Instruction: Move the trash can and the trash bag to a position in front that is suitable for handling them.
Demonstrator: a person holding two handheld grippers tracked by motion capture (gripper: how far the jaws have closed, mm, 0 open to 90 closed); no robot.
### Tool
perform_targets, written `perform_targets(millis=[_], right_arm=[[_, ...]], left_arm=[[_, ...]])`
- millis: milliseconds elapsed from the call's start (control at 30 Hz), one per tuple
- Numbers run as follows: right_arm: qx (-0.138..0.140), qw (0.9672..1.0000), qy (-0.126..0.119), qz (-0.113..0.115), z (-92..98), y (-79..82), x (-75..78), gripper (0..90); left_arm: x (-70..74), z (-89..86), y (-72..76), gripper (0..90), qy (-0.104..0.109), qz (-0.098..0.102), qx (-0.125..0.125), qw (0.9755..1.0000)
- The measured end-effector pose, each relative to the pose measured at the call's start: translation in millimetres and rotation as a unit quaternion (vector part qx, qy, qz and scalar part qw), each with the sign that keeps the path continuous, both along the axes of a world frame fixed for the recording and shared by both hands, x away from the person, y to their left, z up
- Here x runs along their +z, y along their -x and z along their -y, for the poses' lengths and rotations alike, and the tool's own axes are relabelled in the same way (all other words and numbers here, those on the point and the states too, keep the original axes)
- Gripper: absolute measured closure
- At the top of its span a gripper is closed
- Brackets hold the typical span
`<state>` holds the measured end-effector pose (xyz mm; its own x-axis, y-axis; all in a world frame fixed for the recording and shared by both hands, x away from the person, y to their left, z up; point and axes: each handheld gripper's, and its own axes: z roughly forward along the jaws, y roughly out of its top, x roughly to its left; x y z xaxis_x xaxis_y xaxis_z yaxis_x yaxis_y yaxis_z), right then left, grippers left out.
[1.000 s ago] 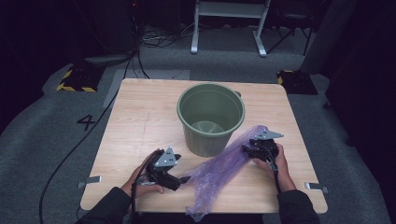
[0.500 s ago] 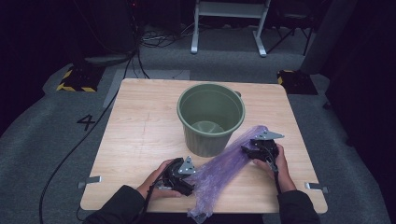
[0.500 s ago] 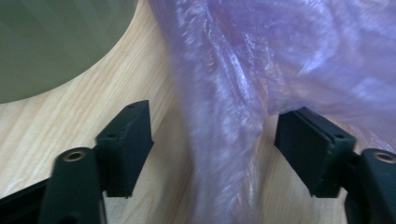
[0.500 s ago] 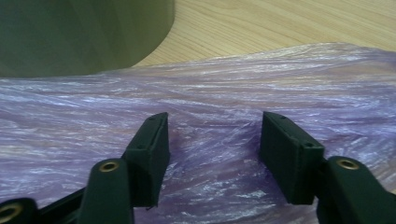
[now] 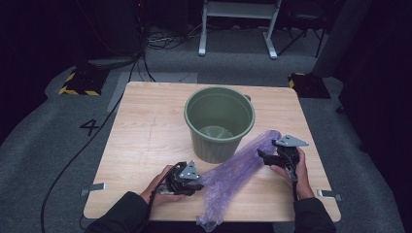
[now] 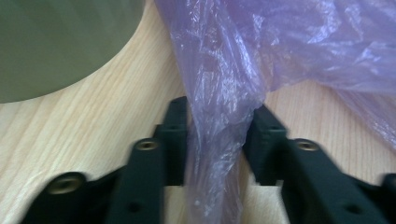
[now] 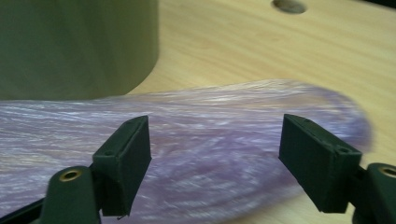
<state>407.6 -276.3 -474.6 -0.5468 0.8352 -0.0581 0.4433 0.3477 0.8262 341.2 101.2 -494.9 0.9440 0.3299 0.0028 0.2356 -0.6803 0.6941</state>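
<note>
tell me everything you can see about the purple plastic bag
The purple plastic bag is thin, translucent, crinkled film, bunched into a long strip. It lies slantwise on the wooden table in front of the green bucket, and its near end hangs past the table's front edge. The left claw has just been closing, a gathered fold of film between its jaws. The right claw has just been opening; its jaws stand wide apart over the bag's far end.

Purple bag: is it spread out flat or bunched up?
Bunched up. The purple bag lies as a crumpled strip on the table beside the bucket, with a gathered fold between the left gripper's jaws.
</note>
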Motion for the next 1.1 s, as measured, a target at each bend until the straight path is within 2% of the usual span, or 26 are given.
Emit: perform_targets(millis=[67,100,133,200,267,300,400,567,667,733,833,900,933,967,1033,1067,1100], right_arm=[[-0.008,0.9999,-0.005,0.004,3.8,1.3,2.3,24.7],[-0.025,0.9997,-0.007,0.002,7.9,-0.1,2.8,24.4],[-0.025,0.9997,-0.007,0.002,7.9,-0.1,2.8,24.4],[-0.039,0.9991,-0.017,-0.006,11.7,-3.2,1.5,23.6],[-0.050,0.9986,-0.014,-0.012,11.8,-7.1,-0.9,22.9],[-0.060,0.9980,-0.003,-0.022,8.8,-12.1,-4.1,21.1],[-0.061,0.9977,0.001,-0.029,6.3,-17.7,-7.4,20.8],[-0.070,0.9960,0.016,-0.054,1.8,-27.2,-16.2,23.7],[-0.063,0.9959,0.012,-0.063,2.4,-28.7,-18.8,27.2],[-0.062,0.9956,0.000,-0.070,3.4,-29.7,-20.9,30.6],[-0.056,0.9956,0.003,-0.075,1.5,-31.3,-25.3,35.2],[-0.049,0.9963,0.003,-0.071,-0.9,-31.8,-26.1,39.6],[-0.048,0.9965,0.005,-0.068,-3.3,-32.4,-25.7,45.9],[-0.048,0.9965,0.005,-0.068,-3.3,-32.4,-25.7,45.9],[-0.042,0.9970,0.006,-0.065,-5.6,-32.6,-25.7,53.8],[-0.026,0.9974,0.009,-0.066,-7.3,-32.1,-24.6,65.4],[-0.026,0.9974,0.009,-0.066,-7.3,-32.1,-24.6,65.4]], left_arm=[[-0.1,-1.1,-0.6,72.5,0.002,0.001,-0.003,1.0000],[0.0,-2.1,-1.1,75.3,0.001,0.000,-0.004,1.0000],[0.0,-2.1,-1.1,76.5,0.001,0.000,-0.004,1.0000],[0.5,-3.2,-1.3,77.5,-0.002,-0.001,-0.006,1.0000],[0.3,-4.4,-2.3,78.5,0.001,-0.002,-0.011,0.9999],[0.3,-5.3,-2.8,78.9,0.001,-0.002,-0.011,0.9999],[0.0,-7.7,-3.9,79.1,0.004,-0.006,-0.013,0.9999],[0.0,-15.3,-6.6,80.2,0.003,-0.006,-0.018,0.9998],[0.1,-20.1,-8.4,80.2,0.003,-0.009,-0.011,0.9999],[0.4,-23.3,-10.0,80.1,0.000,-0.007,-0.008,0.9999],[-0.3,-27.1,-11.8,80.0,0.005,-0.006,-0.003,1.0000],[-0.4,-28.3,-12.8,80.0,0.007,-0.008,0.002,0.9999],[-0.5,-28.8,-13.1,79.7,0.007,-0.007,0.003,0.9999],[-0.7,-29.1,-13.4,79.7,0.009,-0.007,0.004,0.9999],[-0.8,-30.2,-13.6,79.1,0.009,-0.009,0.005,0.9999],[-1.0,-30.7,-13.8,76.5,0.011,-0.008,0.005,0.9999],[-1.2,-31.5,-14.1,76.5,0.012,-0.009,0.007,0.9999]])
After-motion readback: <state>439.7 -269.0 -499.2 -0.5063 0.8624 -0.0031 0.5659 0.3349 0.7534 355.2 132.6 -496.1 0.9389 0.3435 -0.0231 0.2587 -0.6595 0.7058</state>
